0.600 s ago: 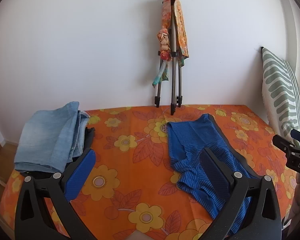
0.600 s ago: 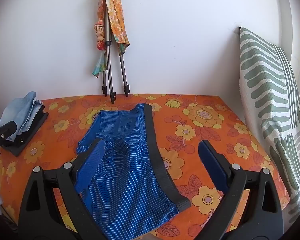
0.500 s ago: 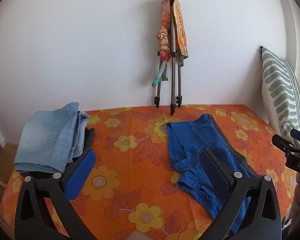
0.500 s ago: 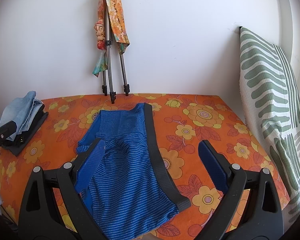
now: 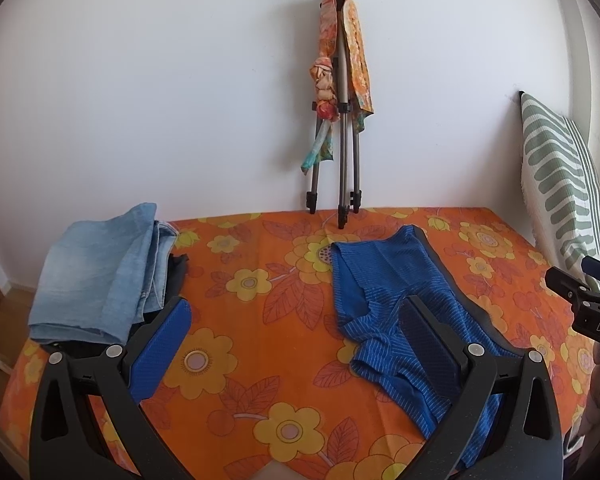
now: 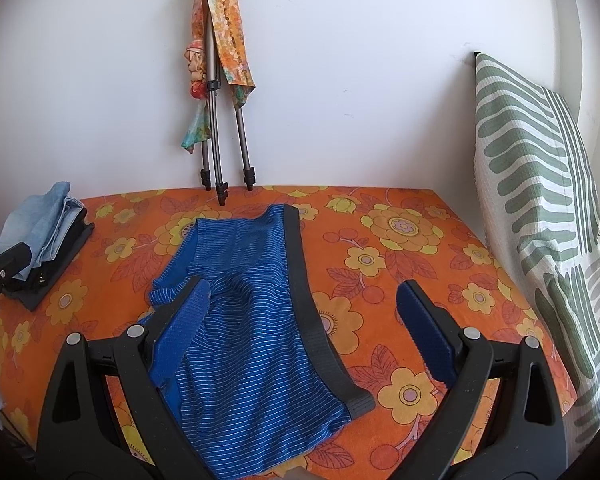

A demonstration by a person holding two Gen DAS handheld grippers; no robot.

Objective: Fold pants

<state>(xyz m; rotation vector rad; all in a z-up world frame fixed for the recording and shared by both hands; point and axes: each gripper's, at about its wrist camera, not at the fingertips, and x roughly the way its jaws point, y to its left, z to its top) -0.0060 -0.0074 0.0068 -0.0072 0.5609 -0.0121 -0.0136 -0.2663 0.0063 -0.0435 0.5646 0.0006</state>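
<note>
Blue striped shorts (image 6: 256,320) with a dark grey waistband (image 6: 312,320) lie spread on the orange flowered cloth; they also show in the left wrist view (image 5: 384,296). My left gripper (image 5: 296,328) is open and empty, hovering above the cloth left of the shorts, its right finger over them. My right gripper (image 6: 304,312) is open and empty, hovering over the shorts and waistband. Each gripper's tip shows at the edge of the other's view.
A stack of folded jeans (image 5: 100,272) sits at the left, also in the right wrist view (image 6: 40,236). A tripod draped with orange fabric (image 5: 342,120) leans on the back wall. A green-striped pillow (image 6: 540,216) stands at the right edge.
</note>
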